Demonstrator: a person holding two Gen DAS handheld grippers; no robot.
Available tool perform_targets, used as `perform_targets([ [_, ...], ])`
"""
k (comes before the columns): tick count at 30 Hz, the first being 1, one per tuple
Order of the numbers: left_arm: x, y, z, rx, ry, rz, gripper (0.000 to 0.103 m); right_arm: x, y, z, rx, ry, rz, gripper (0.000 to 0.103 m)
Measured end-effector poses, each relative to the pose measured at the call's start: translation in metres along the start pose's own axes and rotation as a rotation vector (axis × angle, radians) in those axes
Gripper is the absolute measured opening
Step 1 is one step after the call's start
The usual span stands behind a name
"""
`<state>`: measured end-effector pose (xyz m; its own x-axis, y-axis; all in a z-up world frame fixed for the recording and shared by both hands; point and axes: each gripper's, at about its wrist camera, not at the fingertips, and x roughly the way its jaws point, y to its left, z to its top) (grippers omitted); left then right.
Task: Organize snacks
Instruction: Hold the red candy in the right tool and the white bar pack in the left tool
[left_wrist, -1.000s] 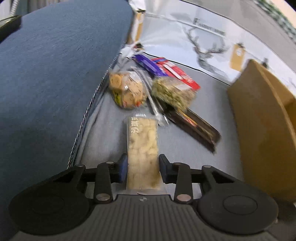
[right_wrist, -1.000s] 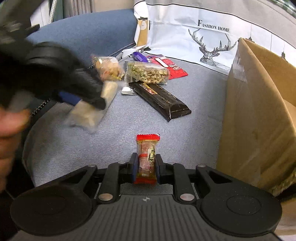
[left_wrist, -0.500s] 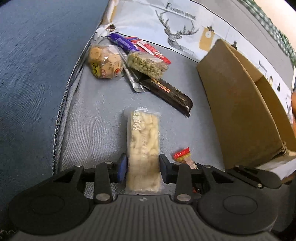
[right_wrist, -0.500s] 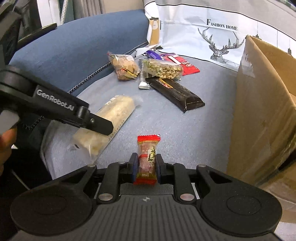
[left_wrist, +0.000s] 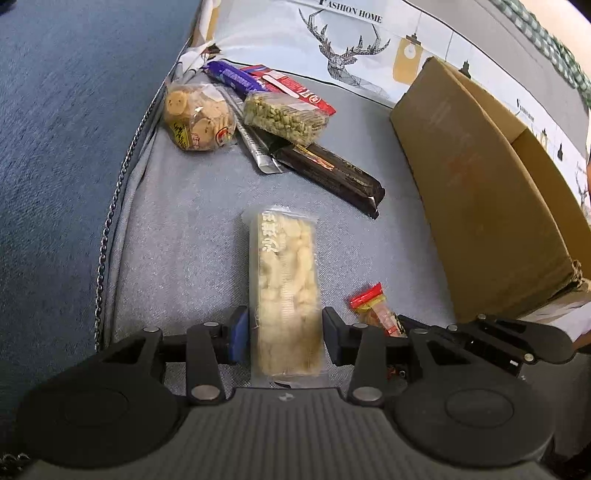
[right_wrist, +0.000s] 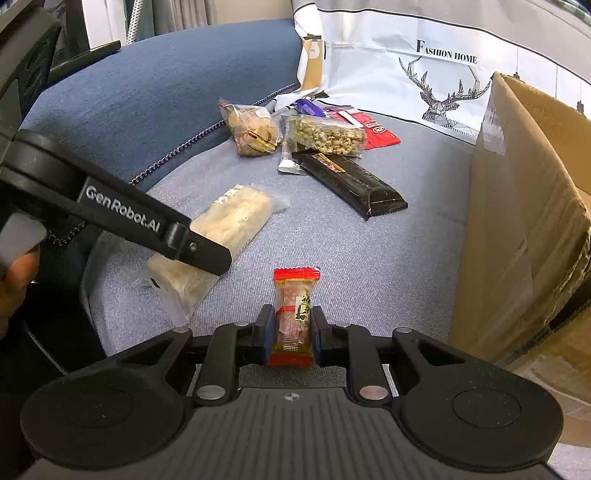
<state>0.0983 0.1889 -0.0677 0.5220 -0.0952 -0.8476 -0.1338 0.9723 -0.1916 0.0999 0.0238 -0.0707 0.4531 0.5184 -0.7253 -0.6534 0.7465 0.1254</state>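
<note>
Inspected seat from left to right. Noted dark blue armrest along the left edge, bordering the grey seat cushion. Found left gripper pointed down at the cushion, with a long pale crisp bar in a clear wrapper lying lengthwise between its jaws. Recorded jaws as having just been opening: saw a narrow gap on either side of the wrapper, pads not pressing, so logged as released and part open. In the right wrist view, saw the bar lying on the cushion near the armrest. Logged, towards the back of the cushion, a clear bag of round biscuits close to the armrest seam. Just beside it, noted a purple bar and a flat red packet, with a block of green puffed pieces lying over them. Observed a silver sachet and a long dark bar angled out from under that block. Behind the pile, noted a white deer-print cover. Further right, found right gripper closed nearly all the way on a small red-ended candy, pads pressed to both sides, candy pointing forward above the cushion. At far right, recorded a cardboard box standing on the seat, well apart from the pile.
</note>
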Motion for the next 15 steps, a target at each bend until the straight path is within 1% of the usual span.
perform_targets([
  [6, -0.0006, -0.0045, -0.0018, 0.021, -0.008, 0.023, 0.042, -0.0002, 0.0008, 0.0013, -0.01, -0.008, -0.01, 0.02],
  [9, -0.0032, -0.0064, -0.0024, 0.031, -0.025, 0.03, 0.041, -0.0014, -0.0001, 0.0018, -0.003, -0.016, -0.015, 0.019],
  [12, -0.0051, -0.0065, -0.0025, 0.03, -0.036, 0.029, 0.041, -0.0015, -0.0011, 0.0031, 0.005, -0.017, -0.013, 0.019],
  [15, -0.0053, -0.0048, -0.0025, 0.02, -0.031, 0.02, 0.041, 0.0001, -0.001, 0.0027, 0.006, -0.009, -0.012, 0.019],
])
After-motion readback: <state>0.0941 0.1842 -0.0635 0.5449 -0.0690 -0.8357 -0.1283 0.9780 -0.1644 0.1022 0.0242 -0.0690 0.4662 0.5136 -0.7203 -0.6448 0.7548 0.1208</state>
